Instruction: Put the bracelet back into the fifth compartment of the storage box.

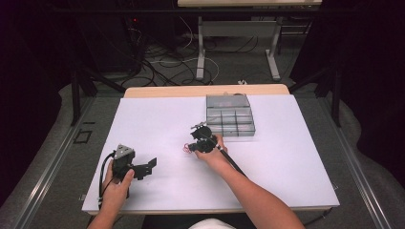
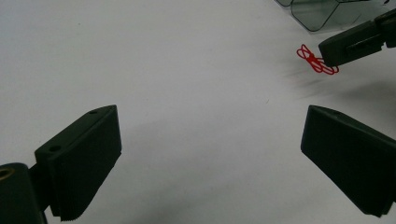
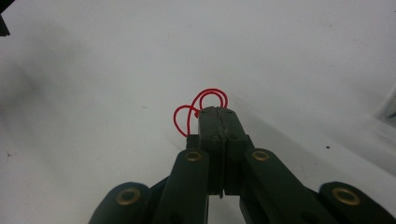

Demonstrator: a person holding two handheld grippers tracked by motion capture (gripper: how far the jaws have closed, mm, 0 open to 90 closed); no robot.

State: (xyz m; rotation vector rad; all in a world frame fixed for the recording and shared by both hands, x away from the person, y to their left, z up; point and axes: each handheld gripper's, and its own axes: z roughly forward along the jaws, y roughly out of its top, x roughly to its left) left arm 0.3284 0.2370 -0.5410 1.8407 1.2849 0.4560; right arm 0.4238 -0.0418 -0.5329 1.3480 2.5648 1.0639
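Surface (image 1: 286, 157) is seen from the high view, clear compartment box (image 1: 229, 115) at its far side; right gripper (image 1: 195, 146) is held just in front of it, left gripper (image 1: 148, 168) well apart. Left gripper view: jaws spread wide, nothing held. Right gripper view: jaws pinched together on red looped wire (image 3: 201, 103). Thin wire could be dropped if grip is eased, judged likely.

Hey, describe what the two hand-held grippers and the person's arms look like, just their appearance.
Both are black. The left hand-held gripper has a grey three-cornered plate on top, a black cable trailing from it, and broad flat jaws with ridged pads. The right hand-held gripper has slim jaws on linkage arms with brass-coloured rivets and a black cable. The forearms are bare, no sleeves showing.
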